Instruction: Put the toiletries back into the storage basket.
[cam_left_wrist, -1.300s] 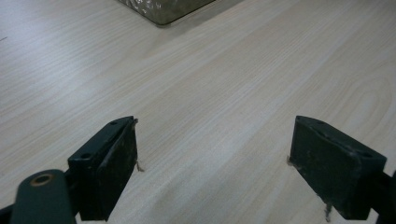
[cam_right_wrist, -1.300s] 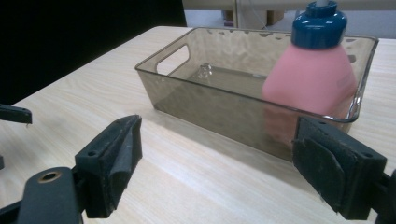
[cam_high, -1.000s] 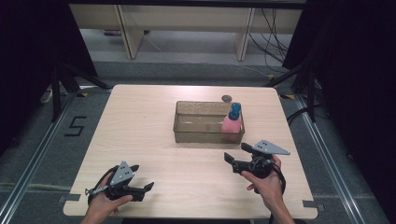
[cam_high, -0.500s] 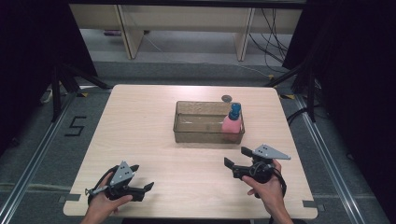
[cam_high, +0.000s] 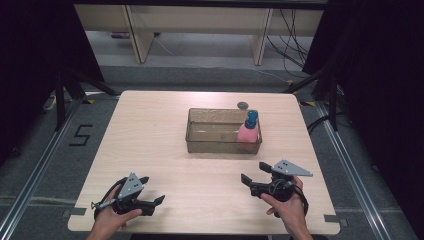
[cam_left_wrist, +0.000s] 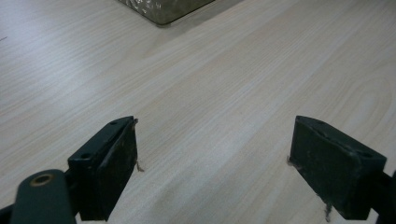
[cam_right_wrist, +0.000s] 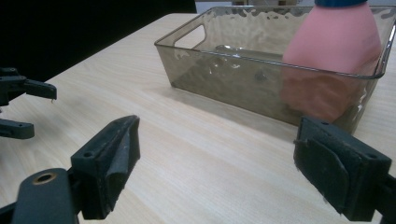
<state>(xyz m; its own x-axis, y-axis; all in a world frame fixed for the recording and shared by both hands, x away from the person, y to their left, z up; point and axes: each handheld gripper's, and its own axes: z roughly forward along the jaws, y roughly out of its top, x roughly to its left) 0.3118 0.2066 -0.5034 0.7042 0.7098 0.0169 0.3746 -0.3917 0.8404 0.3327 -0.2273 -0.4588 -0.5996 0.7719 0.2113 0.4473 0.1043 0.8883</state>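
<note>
A clear smoky plastic bin (cam_high: 215, 132) (cam_right_wrist: 219, 70) sits at the middle of the light wooden table (cam_high: 150, 140). At its right end stands a pink bottle (cam_high: 247, 132) (cam_right_wrist: 331, 51) with a blue cap (cam_high: 251, 117). My left gripper (cam_high: 152, 191) (cam_left_wrist: 215, 163) is held open low over the table's front left, nothing between its jaws. My right gripper (cam_high: 254, 174) (cam_right_wrist: 215, 163) is open at the front right, pointing left and toward the bin, a short way in front of it. The right gripper view also catches the left gripper's jaws (cam_right_wrist: 23, 107) at far left.
A small dark round object (cam_high: 243, 105) lies on the table just behind the bin. A corner of the bin (cam_left_wrist: 163, 9) appears at the top of the left gripper view. Bare tabletop lies between the two grippers. Dark floor, rails and shelving surround the table.
The right gripper has drawn slightly back toward the front edge. The left gripper, bin and bottle have stayed put.
</note>
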